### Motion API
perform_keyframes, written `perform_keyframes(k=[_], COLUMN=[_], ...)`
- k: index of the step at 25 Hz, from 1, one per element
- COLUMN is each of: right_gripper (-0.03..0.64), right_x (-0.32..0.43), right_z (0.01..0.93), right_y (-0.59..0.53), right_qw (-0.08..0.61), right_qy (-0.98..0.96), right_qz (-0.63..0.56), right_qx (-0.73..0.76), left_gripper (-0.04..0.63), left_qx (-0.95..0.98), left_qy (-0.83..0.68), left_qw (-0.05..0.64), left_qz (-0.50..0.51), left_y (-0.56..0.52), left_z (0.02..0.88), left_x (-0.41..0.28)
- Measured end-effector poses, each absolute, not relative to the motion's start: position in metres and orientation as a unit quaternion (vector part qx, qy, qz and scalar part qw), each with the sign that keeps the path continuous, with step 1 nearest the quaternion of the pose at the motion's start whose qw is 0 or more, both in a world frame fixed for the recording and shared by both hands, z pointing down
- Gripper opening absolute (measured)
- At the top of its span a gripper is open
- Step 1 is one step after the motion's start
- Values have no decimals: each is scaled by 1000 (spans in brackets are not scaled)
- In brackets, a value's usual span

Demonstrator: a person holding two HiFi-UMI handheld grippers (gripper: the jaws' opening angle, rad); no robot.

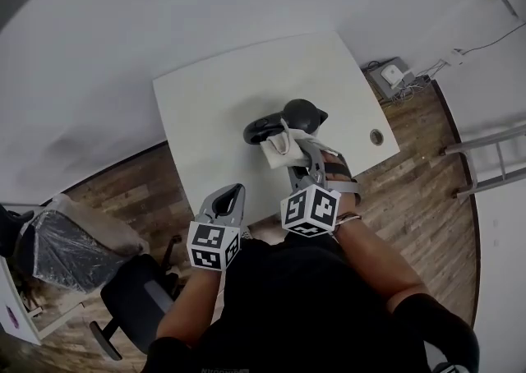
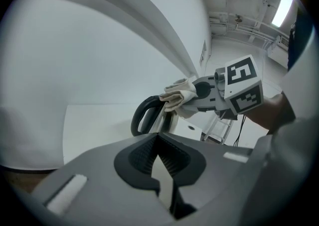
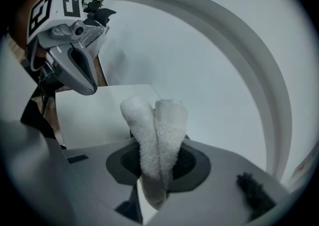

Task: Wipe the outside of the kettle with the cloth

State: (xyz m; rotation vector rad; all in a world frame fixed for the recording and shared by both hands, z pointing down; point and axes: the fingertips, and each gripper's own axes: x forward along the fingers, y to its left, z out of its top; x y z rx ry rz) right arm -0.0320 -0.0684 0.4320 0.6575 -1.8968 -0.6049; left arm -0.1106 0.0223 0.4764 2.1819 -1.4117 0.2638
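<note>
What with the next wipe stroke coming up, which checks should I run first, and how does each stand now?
1. Cloth clamped in right gripper: ok, folded between its jaws.
2. Cloth against kettle: ok, it appears to rest on top, near the handle.
3. Left gripper steadying the kettle: not ok; shut, empty, held clear of it.
4. Kettle well in from the table edges: ok.
5. Which sides are already wiped: cannot tell.

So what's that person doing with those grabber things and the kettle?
A person is wiping a black kettle on the white table. The right hand-held gripper pinches a folded white cloth and holds it at the kettle, by its handle. The left hand-held gripper is shut, empty, and hangs back nearer the person.
</note>
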Motion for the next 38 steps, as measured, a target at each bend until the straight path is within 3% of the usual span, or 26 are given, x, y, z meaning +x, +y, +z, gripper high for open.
perform_keyframes(k=[22,24,30,38], right_gripper=[100,100,100,100], right_x=[-47,-52,-35,22], right_z=[577,582,561,570], right_y=[-41,-37,-41,-60], right_qw=[569,542,362,307], right_qy=[-788,-814,-909,-913], right_qz=[-170,-141,-25,60], right_qx=[164,156,203,263], left_gripper=[8,7,6,7], left_qx=[788,789,788,790], left_qy=[-533,-531,-529,-511], left_qw=[290,288,286,304], left_qz=[107,111,130,148], left_y=[40,40,33,16], left_z=[499,498,493,492], left_x=[-132,-130,-120,-73])
